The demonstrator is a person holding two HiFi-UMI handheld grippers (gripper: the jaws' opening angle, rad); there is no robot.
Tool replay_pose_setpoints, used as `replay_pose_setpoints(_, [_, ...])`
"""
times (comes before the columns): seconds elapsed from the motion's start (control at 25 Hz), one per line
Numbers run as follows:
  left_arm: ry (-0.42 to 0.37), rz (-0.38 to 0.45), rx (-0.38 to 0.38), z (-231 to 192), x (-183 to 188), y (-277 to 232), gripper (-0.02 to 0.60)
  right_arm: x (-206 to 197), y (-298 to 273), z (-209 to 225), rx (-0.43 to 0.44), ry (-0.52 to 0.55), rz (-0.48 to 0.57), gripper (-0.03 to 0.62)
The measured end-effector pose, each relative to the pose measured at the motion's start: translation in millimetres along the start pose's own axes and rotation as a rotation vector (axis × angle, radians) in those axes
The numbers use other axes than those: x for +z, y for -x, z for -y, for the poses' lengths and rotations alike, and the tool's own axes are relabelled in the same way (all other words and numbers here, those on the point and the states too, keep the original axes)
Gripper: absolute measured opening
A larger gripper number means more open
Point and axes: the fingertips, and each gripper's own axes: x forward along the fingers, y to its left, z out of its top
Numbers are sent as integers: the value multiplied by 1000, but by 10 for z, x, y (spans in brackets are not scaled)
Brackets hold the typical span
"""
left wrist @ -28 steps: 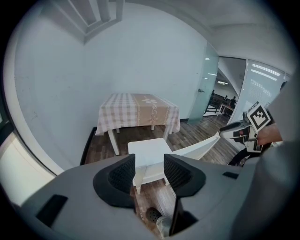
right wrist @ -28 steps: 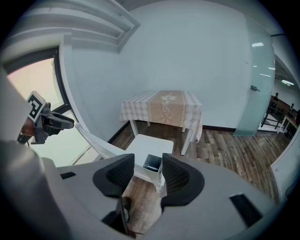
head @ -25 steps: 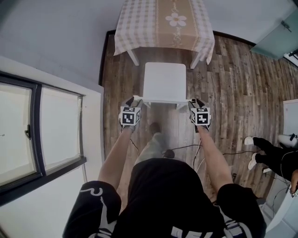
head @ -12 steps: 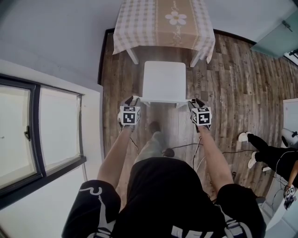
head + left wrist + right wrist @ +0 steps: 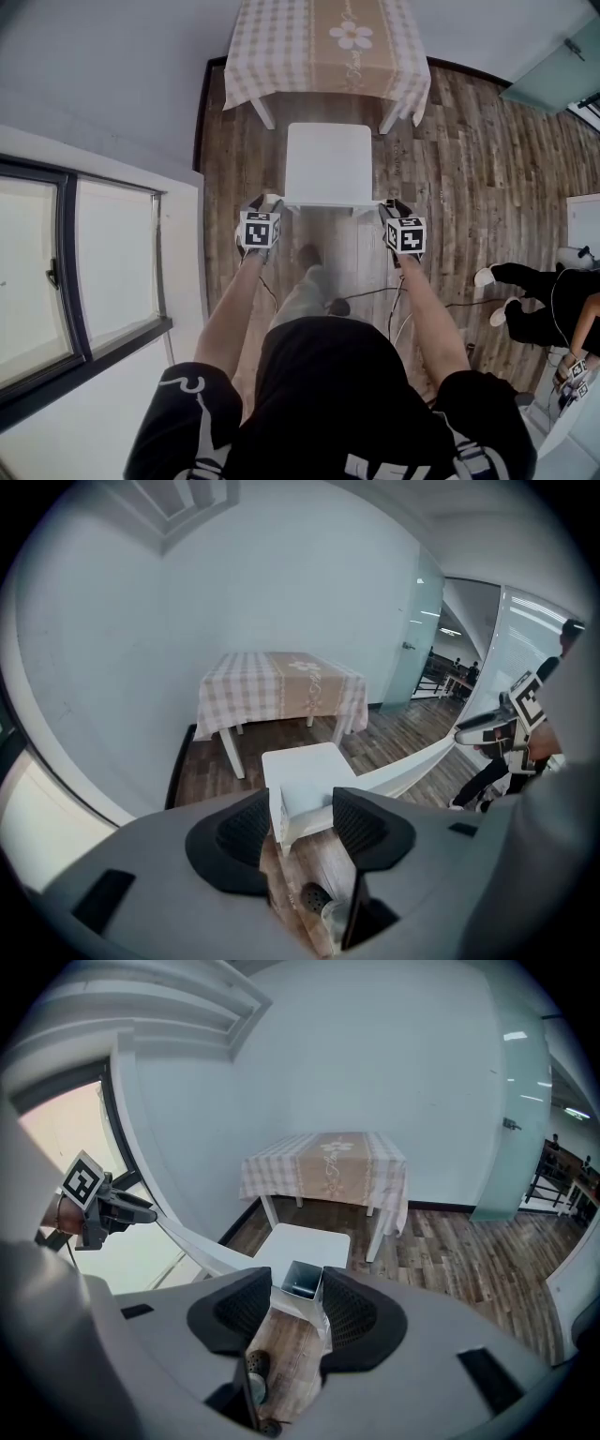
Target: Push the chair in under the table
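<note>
The room has a wood-plank floor point(image 5: 469, 141), pale walls, a dark-framed window point(image 5: 75, 262) on my left and a frosted glass door point(image 5: 553, 80) far right. Against the far wall stands the table point(image 5: 265, 114) under a checked tablecloth point(image 5: 281, 47) with a beige flowered runner. The white chair point(image 5: 328, 159) faces it. The seat's front edge lies between the table's two near legs, and most of the seat is out in the open. Nothing lies on the floor between chair and table.

Behind the chair, black cables point(image 5: 370, 298) trail across the planks beside my shoe point(image 5: 309, 255). A seated person point(image 5: 534, 309) in dark trousers is well off to the right.

Both my forearms reach forward and down, one to each end of the chair's back rail. The left gripper point(image 5: 265, 202) sits at the left corner. Its jaws have just been opening and stand wide, with the corner post between them and not clamped. The right gripper point(image 5: 392, 204) is at the right corner. Its jaws have just been closing round the hollow post top, which lies against the pad on that view's right, with a gap showing at the other pad.
</note>
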Motion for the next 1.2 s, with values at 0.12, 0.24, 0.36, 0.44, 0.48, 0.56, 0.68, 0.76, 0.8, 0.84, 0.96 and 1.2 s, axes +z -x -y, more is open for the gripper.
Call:
replay_pose_setpoints(0.12, [23,16,-43,31,0,-20,196,8,-2,-1,-11,-7,1,186])
replay_pose_setpoints(0.24, [45,24,-57,25,-19,-14,186,-3,-9,-18,-12,-14,-6,186])
replay_pose_setpoints(0.36, [47,23,-59,30,-15,-15,184,-5,-5,-13,-21,-21,-8,186])
replay_pose_setpoints(0.44, [50,21,-60,46,-11,-17,183,-12,-1,-4,-28,-31,-6,186])
replay_pose_setpoints(0.48, [55,18,-62,58,-10,-23,181,-17,-1,2,-30,-36,-2,186])
replay_pose_setpoints(0.56, [60,10,-71,66,-11,-34,173,-18,-6,6,-32,-45,7,184])
replay_pose_setpoints(0.68, [66,8,-80,49,-19,-37,173,-17,-10,-11,-37,-49,17,181])
replay_pose_setpoints(0.76, [73,4,-83,60,-6,-46,173,-11,1,-11,-42,-53,22,169])
replay_pose_setpoints(0.8, [73,-1,-88,61,-2,-45,173,-6,3,-15,-42,-56,21,167])
replay_pose_setpoints(0.84, [70,-7,-96,54,-1,-40,173,0,0,-22,-40,-58,17,167])
replay_pose_setpoints(0.96, [59,-20,-135,39,10,-44,177,16,-9,-25,-37,-65,6,169])
replay_pose_setpoints(1.2, [56,-11,-150,54,-13,-58,181,-11,-4,-19,-50,-79,13,167])
